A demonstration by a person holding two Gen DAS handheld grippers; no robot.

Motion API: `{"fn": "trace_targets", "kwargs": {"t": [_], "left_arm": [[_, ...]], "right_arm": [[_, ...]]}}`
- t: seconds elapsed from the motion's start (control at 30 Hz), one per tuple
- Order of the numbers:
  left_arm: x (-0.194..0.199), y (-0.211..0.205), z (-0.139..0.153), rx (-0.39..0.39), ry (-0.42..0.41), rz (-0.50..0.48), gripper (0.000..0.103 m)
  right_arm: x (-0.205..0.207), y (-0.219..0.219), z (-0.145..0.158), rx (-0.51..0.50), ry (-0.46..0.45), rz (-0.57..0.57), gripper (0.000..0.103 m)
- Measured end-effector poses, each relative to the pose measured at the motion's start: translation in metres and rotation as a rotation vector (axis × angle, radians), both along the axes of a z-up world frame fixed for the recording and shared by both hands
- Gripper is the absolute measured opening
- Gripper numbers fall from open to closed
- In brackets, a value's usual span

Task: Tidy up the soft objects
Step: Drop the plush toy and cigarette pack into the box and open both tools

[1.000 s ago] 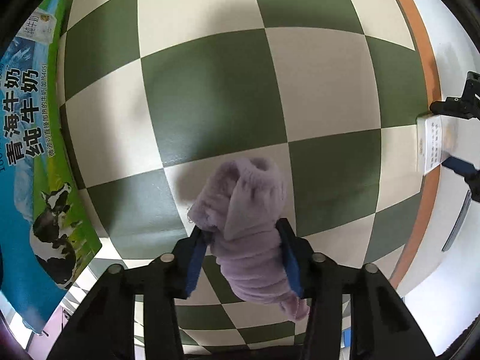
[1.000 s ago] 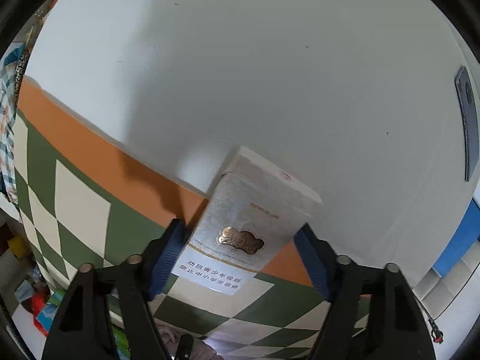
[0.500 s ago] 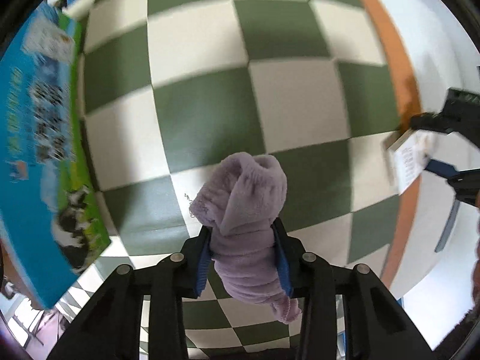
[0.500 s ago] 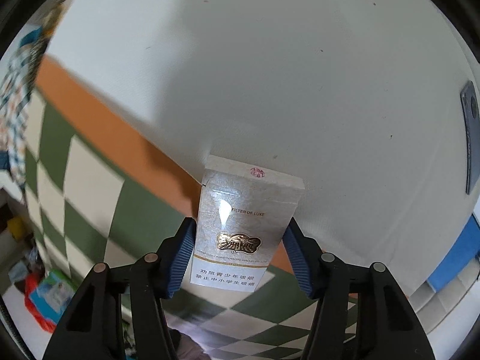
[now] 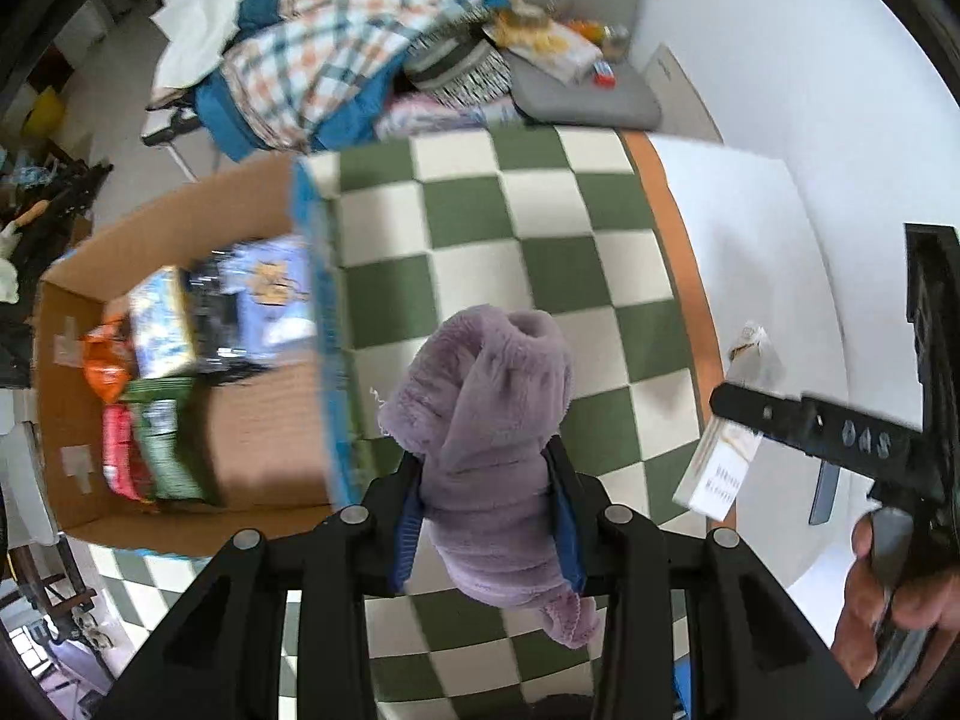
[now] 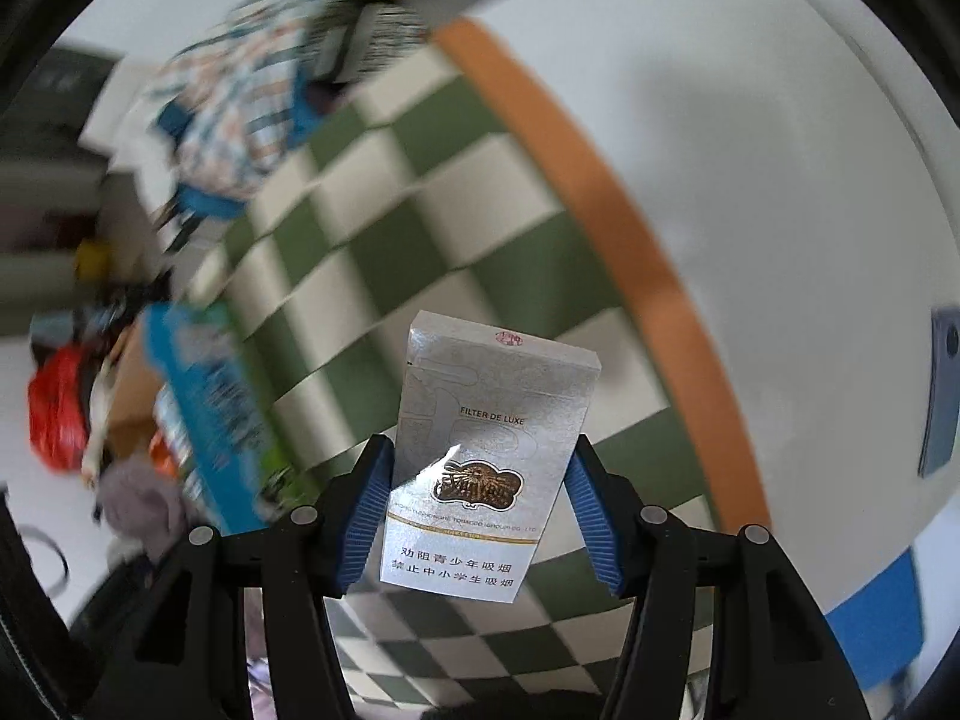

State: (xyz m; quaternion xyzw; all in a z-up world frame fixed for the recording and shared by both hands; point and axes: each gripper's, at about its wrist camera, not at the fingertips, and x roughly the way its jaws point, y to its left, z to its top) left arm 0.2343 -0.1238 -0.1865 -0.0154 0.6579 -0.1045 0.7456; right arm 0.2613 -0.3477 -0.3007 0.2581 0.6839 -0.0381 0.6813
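A fluffy purple cloth [image 5: 486,384] hangs bunched between the blue pads of my left gripper [image 5: 486,480], which is shut on it high above the green-and-white checkered mat [image 5: 480,228]. My right gripper [image 6: 480,462] is shut on a silver cigarette pack [image 6: 492,396], held upright above the orange edge of the mat. In the left wrist view that pack [image 5: 726,456] shows at the right, with a black finger across it and a hand [image 5: 882,600] on the handle.
An open cardboard box [image 5: 180,204] with several snack packets [image 5: 150,420] stands left of the mat, a blue printed flap [image 5: 324,324] along its side. A pile of checked clothes [image 5: 312,60] and a grey cushion [image 5: 576,84] lie beyond. A phone [image 6: 945,390] rests on the white table [image 5: 750,228].
Both grippers have risen well above the mat with their loads, bringing the box and clothes pile into view. The right jaws closed on the pack, lifted it and rolled it upright.
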Motion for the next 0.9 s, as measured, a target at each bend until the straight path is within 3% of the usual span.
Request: {"fn": "trace_targets", "kwargs": {"t": [0.2, 0.4, 0.6, 0.9], "left_arm": [[-0.004, 0.074, -0.001, 0.026, -0.031, 0.063, 0.034], [-0.001, 0.146, -0.023, 0.018, 0.018, 0.157, 0.034], [0.015, 0.189, -0.061, -0.014, 0.099, 0.192, 0.034], [0.029, 0.208, -0.096, -0.074, 0.185, 0.195, 0.034]], "right_arm": [[-0.009, 0.093, 0.065, 0.03, -0.126, 0.181, 0.06], [-0.019, 0.188, 0.089, 0.027, -0.184, 0.313, 0.06], [-0.016, 0.265, 0.066, -0.027, -0.171, 0.392, 0.06], [-0.006, 0.303, 0.029, -0.102, -0.13, 0.426, 0.06]]}}
